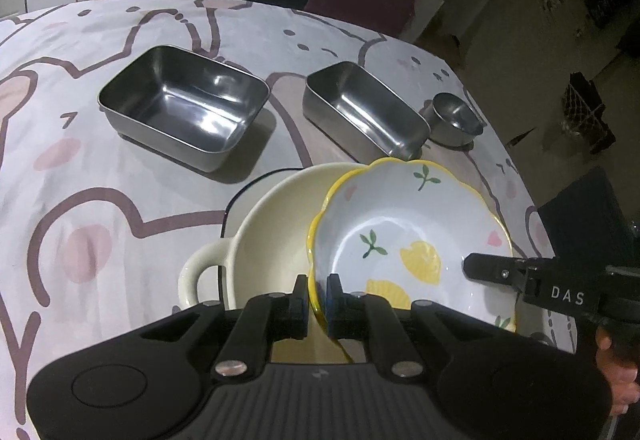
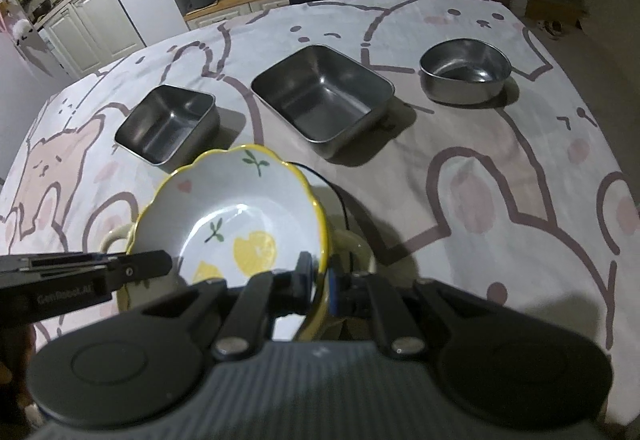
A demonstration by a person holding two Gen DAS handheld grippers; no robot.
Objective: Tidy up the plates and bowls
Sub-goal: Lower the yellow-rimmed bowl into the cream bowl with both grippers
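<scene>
Together, the left gripper (image 1: 318,290) and right gripper (image 2: 320,272) clamp opposite rims of a lemon-print bowl (image 1: 412,240) over a cream handled bowl (image 1: 272,216).

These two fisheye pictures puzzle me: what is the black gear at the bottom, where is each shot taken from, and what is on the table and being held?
There is no robot here. A person holds a hand gripper in each hand, and each carries a camera looking along its two fingers. The black gear at the bottom of each picture is that gripper itself.

In the left view, the left gripper is shut on the near rim of a lemon-patterned bowl; the right gripper enters from the side. In the right view, the right gripper pinches the opposite rim of that bowl.

Beneath it sits a cream bowl with a handle. On the cartoon tablecloth stand two rectangular steel containers and a round steel bowl.
</scene>
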